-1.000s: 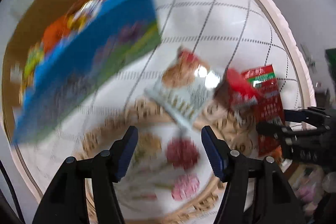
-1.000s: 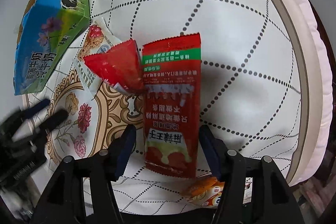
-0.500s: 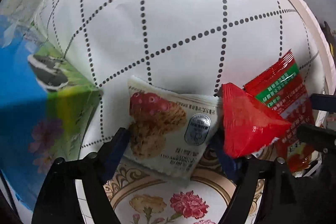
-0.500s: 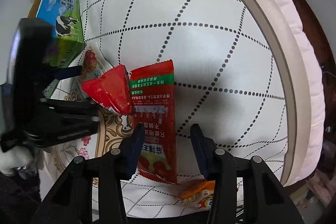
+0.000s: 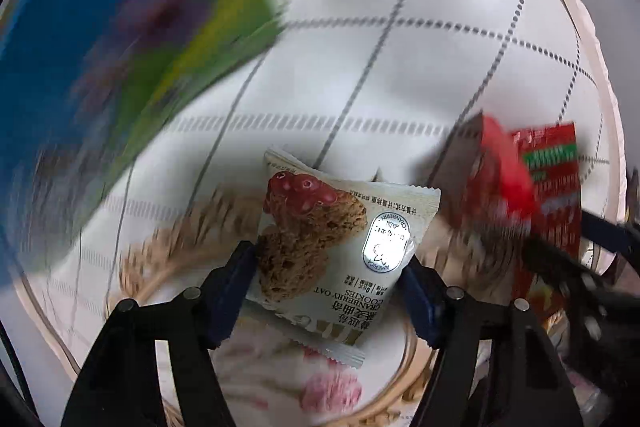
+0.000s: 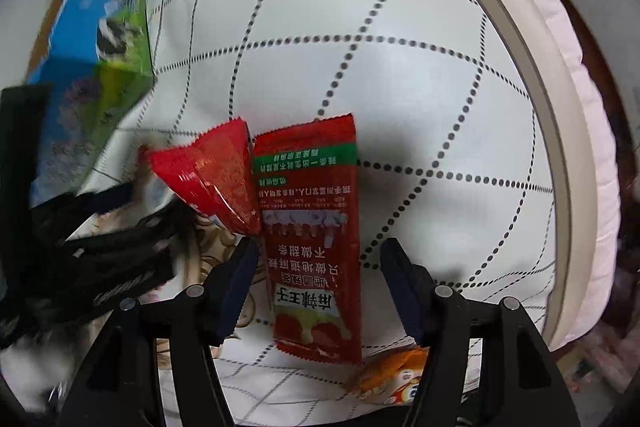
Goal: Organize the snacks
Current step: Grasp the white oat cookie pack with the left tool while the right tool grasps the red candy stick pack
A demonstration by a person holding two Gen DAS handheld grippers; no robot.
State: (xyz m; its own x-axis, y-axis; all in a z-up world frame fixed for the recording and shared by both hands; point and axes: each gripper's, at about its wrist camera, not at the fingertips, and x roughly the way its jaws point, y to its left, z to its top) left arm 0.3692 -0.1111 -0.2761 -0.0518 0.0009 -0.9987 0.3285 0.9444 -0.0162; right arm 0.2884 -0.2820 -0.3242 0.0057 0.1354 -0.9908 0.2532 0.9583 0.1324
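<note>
My left gripper (image 5: 326, 275) is shut on a white cranberry oat cookie packet (image 5: 336, 239) and holds it above the round table (image 5: 400, 27); the background is blurred. A blue and green milk box (image 5: 100, 87) stands at the left. My right gripper (image 6: 318, 275) is open, its fingers on either side of a long red spicy snack packet (image 6: 312, 227) lying flat. A red triangular packet (image 6: 212, 175) lies against that packet's left side. The left gripper (image 6: 100, 227) shows blurred at the left of the right wrist view.
The milk box (image 6: 96, 75) sits at the table's left. An orange snack packet (image 6: 388, 375) lies near the table's front edge under my right gripper. The table's cream padded rim (image 6: 560, 107) curves along the right.
My left gripper has closed on the cookie packet and lifted it, moving fast. My right gripper has opened a little wider around the long red packet.
</note>
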